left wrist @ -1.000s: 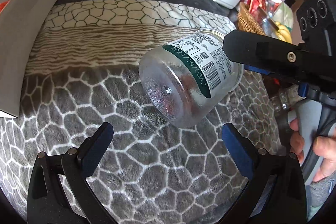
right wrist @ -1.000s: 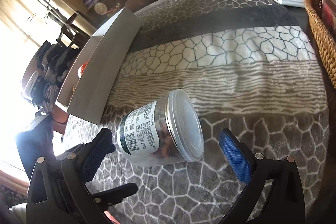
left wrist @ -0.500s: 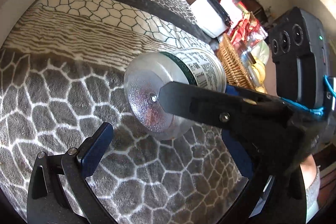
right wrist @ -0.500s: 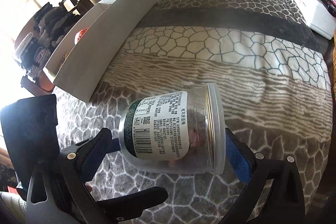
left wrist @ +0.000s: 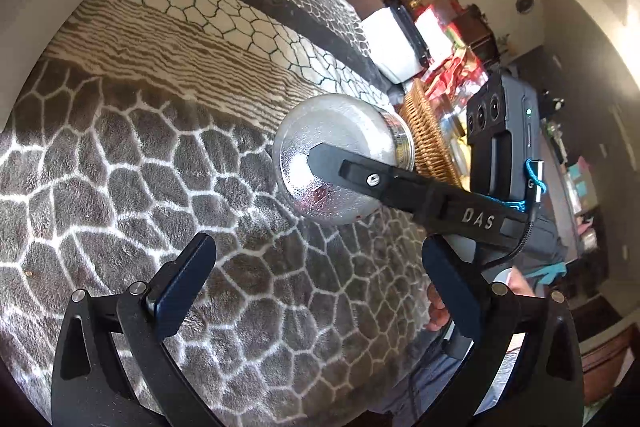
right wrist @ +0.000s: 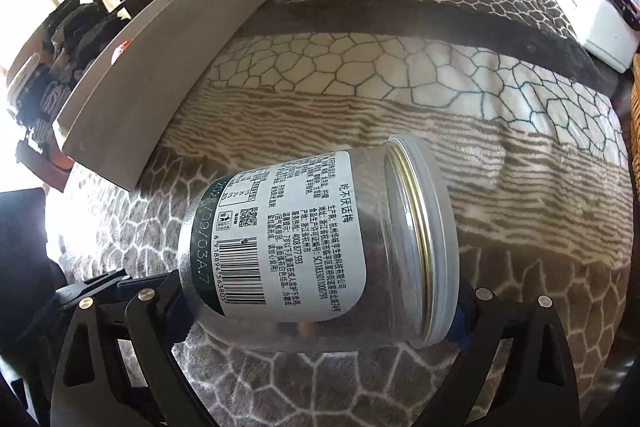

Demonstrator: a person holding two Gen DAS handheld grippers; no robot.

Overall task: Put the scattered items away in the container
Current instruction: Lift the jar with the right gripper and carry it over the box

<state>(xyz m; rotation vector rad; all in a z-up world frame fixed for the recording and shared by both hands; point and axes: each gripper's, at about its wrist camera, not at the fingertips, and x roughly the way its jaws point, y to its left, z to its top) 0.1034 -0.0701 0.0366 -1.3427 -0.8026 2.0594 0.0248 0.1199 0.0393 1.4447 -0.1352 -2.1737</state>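
A clear plastic jar (right wrist: pixel 320 251) with a white and green label and a grey lid lies on its side between the fingers of my right gripper (right wrist: pixel 320 311), which is shut on it end to end, base and lid. In the left wrist view the jar's base (left wrist: pixel 336 163) faces me with a right gripper finger across it. My left gripper (left wrist: pixel 316 283) is open and empty, in front of the jar. The grey open box (right wrist: pixel 160 67) stands at the far left on the blanket.
A patterned grey and cream blanket (right wrist: pixel 400 75) covers the surface. A white box (right wrist: pixel 592 15) and a wicker basket (left wrist: pixel 428 135) with snack packets stand at the right edge. A sofa is behind.
My right gripper moved in around the jar and closed on its base and lid; the jar now fills the right wrist view. My left gripper stayed open and swung to the right.
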